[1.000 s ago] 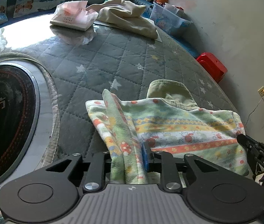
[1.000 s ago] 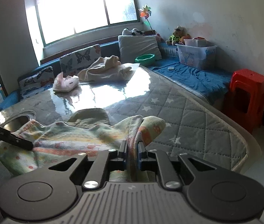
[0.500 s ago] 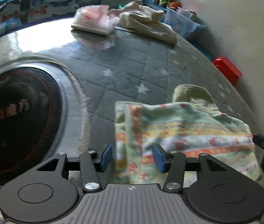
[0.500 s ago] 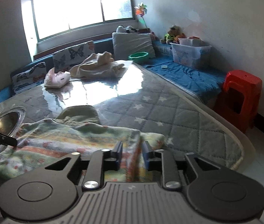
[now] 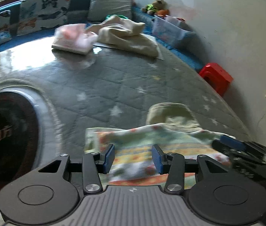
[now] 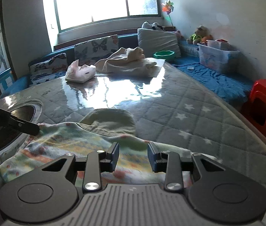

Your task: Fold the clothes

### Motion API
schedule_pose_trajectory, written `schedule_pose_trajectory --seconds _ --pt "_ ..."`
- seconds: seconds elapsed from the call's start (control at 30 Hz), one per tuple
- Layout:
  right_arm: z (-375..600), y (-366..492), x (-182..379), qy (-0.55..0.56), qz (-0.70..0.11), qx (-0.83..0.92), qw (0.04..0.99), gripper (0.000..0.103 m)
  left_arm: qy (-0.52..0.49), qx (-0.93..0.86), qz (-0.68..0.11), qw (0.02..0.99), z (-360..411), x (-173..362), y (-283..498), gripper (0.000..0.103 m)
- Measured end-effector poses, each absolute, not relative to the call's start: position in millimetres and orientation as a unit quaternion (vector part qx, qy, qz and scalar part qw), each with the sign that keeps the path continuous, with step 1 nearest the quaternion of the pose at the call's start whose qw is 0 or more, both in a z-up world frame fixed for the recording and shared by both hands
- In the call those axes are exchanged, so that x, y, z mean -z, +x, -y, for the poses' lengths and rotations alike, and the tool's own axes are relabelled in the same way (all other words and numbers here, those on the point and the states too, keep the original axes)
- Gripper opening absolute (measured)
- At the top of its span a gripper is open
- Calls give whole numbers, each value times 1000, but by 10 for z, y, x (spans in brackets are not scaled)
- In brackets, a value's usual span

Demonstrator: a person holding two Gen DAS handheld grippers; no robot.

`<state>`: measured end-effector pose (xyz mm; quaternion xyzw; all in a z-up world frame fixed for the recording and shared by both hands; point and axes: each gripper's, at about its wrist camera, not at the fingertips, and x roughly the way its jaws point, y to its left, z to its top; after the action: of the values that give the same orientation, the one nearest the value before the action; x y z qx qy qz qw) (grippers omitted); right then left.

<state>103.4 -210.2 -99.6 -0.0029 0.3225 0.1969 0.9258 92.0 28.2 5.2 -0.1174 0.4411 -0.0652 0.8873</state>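
Note:
A patterned, striped garment (image 5: 151,145) (image 6: 67,141) lies folded flat on the quilted grey table cover (image 5: 114,79), over an olive garment (image 5: 170,114) (image 6: 110,118) that sticks out behind it. My left gripper (image 5: 133,158) hovers over the patterned cloth's left part. Its jaws are apart and closing, and the pads press on nothing. My right gripper (image 6: 133,156) hangs over the cloth's right part, its jaws opening with nothing pinched. Each gripper shows in the other's view: the right gripper (image 5: 245,150) at the cloth's right edge, the left gripper (image 6: 10,120) at its far left corner.
A folded pink garment (image 5: 72,37) (image 6: 80,71) and a crumpled cream garment (image 5: 129,35) (image 6: 125,62) lie at the table's far end. A round dark inset (image 5: 4,137) (image 6: 6,130) sits left of the cloth. A red stool (image 5: 215,77) (image 6: 264,103) stands off the right edge.
Both grippers have let go of the bunched edges of the patterned cloth and drawn back. The cloth has dropped and now lies flat on the table.

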Motion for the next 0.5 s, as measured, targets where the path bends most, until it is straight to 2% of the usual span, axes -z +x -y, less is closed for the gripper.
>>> schedule_pose_trajectory --seconds 0.27,0.5 --pt "1992 1208 1118 -7 -337 -195 921 34 -113 82 -451 882 -61 75 1161 41" --pt "1984 1256 1138 -9 -340 -194 920 42 -113 74 -460 877 -34 198 1266 41"
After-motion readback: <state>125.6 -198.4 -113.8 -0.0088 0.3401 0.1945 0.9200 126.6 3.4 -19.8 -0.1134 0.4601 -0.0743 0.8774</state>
